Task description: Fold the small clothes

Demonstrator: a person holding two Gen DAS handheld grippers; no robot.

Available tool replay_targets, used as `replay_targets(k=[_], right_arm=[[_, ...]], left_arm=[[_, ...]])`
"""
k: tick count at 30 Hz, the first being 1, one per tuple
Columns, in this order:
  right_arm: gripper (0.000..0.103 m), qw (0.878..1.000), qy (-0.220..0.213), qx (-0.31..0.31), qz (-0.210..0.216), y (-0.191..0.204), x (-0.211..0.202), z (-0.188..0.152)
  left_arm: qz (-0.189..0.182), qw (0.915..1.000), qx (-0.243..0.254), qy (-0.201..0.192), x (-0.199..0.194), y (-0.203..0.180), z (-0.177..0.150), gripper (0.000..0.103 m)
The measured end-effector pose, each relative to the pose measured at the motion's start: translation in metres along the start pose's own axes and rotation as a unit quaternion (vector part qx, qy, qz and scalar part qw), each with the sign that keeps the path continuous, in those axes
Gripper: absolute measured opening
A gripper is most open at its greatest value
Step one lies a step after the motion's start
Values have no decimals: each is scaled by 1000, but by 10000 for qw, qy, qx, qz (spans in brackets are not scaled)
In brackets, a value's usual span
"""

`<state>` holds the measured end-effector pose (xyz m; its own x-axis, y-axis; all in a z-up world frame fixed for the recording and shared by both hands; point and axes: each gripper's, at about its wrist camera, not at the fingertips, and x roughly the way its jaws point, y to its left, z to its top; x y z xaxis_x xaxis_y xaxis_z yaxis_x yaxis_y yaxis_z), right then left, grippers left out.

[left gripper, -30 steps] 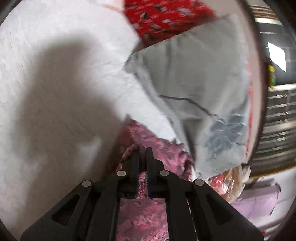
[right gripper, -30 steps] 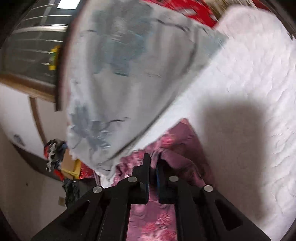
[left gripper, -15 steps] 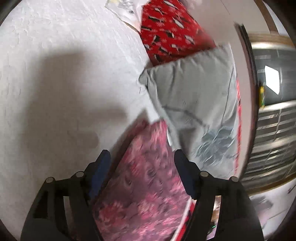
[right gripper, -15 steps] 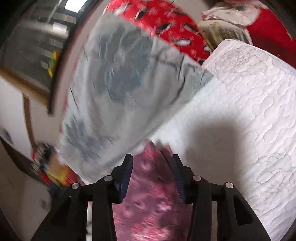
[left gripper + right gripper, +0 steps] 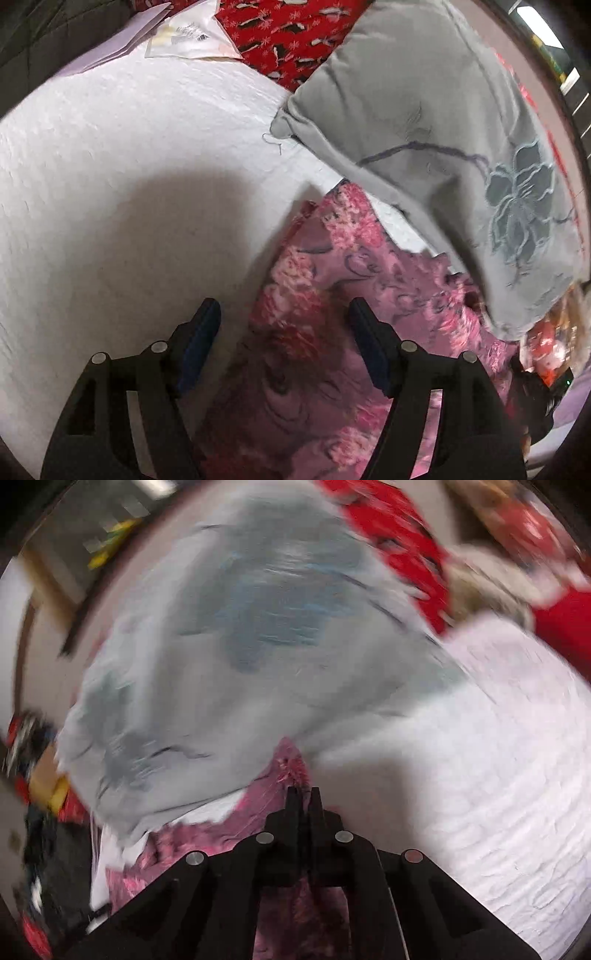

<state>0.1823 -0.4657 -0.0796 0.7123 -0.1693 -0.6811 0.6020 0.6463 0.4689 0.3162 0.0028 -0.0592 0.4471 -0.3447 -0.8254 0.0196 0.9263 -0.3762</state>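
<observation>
A pink floral garment lies on the white quilted bed, its far corner next to a grey pillow. My left gripper is open and hovers just above the garment's left part, with nothing between its blue pads. In the right wrist view, which is blurred, my right gripper is shut on the pink garment at its far edge, close to the grey pillow.
A grey pillow with an embroidered flower lies at the right of the bed and fills the upper right wrist view. Red patterned fabric and papers lie at the far end.
Both grippers were shut on the garment, then both opened. Now the left stays open and has drawn back above the cloth, while the right has shut on the garment's far edge again.
</observation>
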Motion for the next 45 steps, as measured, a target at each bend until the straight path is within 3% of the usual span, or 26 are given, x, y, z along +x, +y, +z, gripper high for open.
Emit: replay_targets(k=[2, 3, 4, 6, 8, 10, 12, 13, 14, 16, 18, 20, 22, 23, 24, 26, 29, 31, 33, 34, 36, 37, 39, 41, 43, 45], right_arm=[[5, 9997, 216, 28, -66, -4, 6, -7], [6, 9999, 76, 83, 52, -5, -3, -8], [12, 9996, -20, 161, 217, -5, -10, -8], [14, 9977, -167, 267, 601, -7, -26, -11], [39, 9973, -142, 279, 660, -12, -34, -14], [46, 9978, 110, 276, 599, -17, -33, -24], [46, 9982, 349, 156, 461, -15, -28, -40], [35, 9982, 385, 47, 456, -15, -30, -44], [6, 9978, 292, -204, 556, -12, -36, -50], [8, 9982, 204, -467, 331, -9, -39, -59], [8, 9978, 442, -483, 131, -11, -33, -60], [13, 9980, 142, -606, -62, 3, -47, -52], [16, 9976, -218, -633, 148, 20, -59, -44], [18, 9961, -285, -677, 488, 32, -62, -41], [21, 9942, -199, -752, 746, 43, -58, -40], [42, 9889, 115, -1018, 1078, 69, -46, -41], [43, 9733, 674, -1763, 1307, 124, -13, -57], [48, 9606, 1013, -2245, 1284, 157, 10, -75], [63, 9483, 1312, -2761, 853, 178, 35, -93], [62, 9430, 1253, -3024, 602, 184, 40, -99], [37, 9260, 916, -3648, 335, 197, 40, -107], [8, 9280, 889, -3596, 393, 199, 39, -102], [8, 9488, 713, -3002, 677, 189, 34, -82], [6, 9530, 791, -2871, 563, 182, 46, -80], [5, 9505, 941, -2946, 314, 180, 59, -87], [6, 9560, 788, -2797, 394, 182, 46, -84]], left_arm=[[178, 9997, 160, -43, -2, -6, 0, 71], [283, 9993, 234, -88, -5, -8, 0, 71], [241, 9992, 282, -138, -10, -11, 0, 71], [-119, 9991, 336, -217, -23, -16, 1, 71], [-444, 9975, 465, -305, -34, -25, 0, 71], [-454, 9961, 690, -301, -36, -36, -4, 75], [-234, 9954, 907, -219, -29, -45, -9, 75], [-69, 9948, 1006, -108, -21, -48, -12, 75], [180, 9938, 1097, 58, -11, -50, -14, 75], [703, 9880, 1314, 415, 12, -51, -22, 78], [778, 9867, 1406, 240, 6, -54, -25, 78], [806, 9857, 1467, 174, 0, -56, -25, 78], [699, 9883, 1356, 68, -8, -52, -21, 78], [598, 9904, 1246, 65, -11, -48, -18, 78], [487, 9924, 1128, 80, -14, -43, -13, 78], [312, 9951, 930, 107, -17, -35, -7, 78], [249, 9964, 780, 218, -13, -28, -1, 78], [173, 9969, 712, 278, -10, -25, -1, 78], [113, 9969, 706, 321, -9, -24, 0, 78], [91, 9969, 709, 325, -9, -24, 0, 78], [30, 9971, 708, 293, -12, -23, 3, 78], [-15, 9972, 695, 268, -16, -24, 3, 78], [-194, 9976, 646, 177, -22, -25, 5, 78], [-264, 9973, 669, 144, -23, -27, 5, 78], [-32, 9965, 790, 266, -13, -29, 1, 78], [366, 9937, 965, 441, 2, -32, -4, 78]])
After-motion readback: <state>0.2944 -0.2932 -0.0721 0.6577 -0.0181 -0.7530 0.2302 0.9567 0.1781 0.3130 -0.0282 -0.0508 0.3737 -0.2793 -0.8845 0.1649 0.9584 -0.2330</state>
